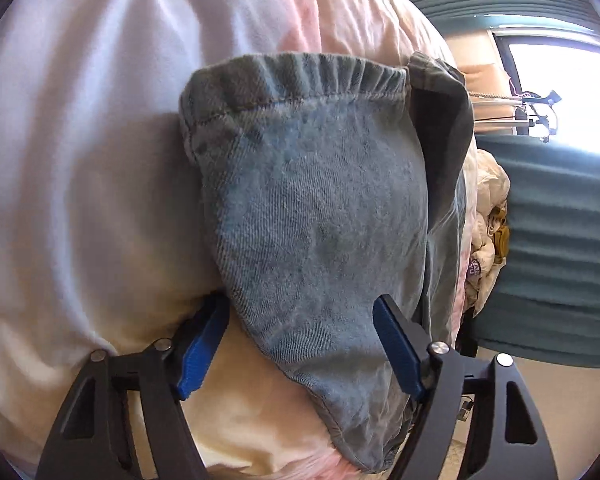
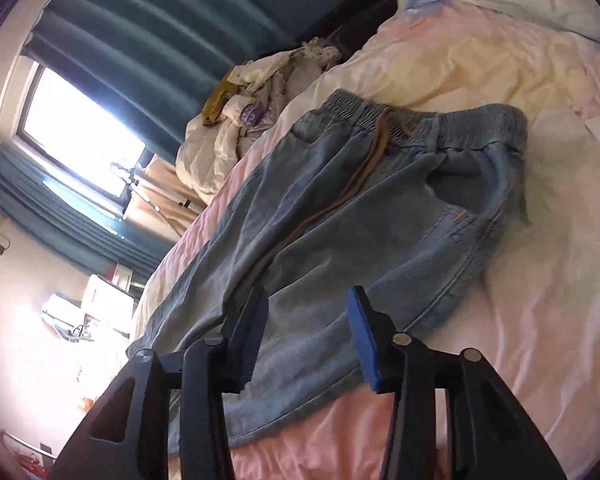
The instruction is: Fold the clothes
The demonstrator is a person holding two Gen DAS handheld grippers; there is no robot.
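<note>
Light blue denim pants (image 2: 340, 208) with an elastic waistband and a brown drawstring lie on a bed with pastel pink, yellow and white bedding (image 2: 540, 280). In the left wrist view the pants (image 1: 316, 208) show folded, waistband at the top. My left gripper (image 1: 300, 332) is open, its blue fingers on either side of the denim's lower edge. My right gripper (image 2: 308, 340) is open, just above the pants' leg part, with denim between its blue fingers.
A heap of cream and mustard clothes (image 2: 244, 120) lies at the bed's far edge, also in the left wrist view (image 1: 488, 232). Teal curtains (image 2: 180, 28) and a bright window (image 2: 80, 136) are beyond. A white appliance (image 2: 108, 308) stands on the floor.
</note>
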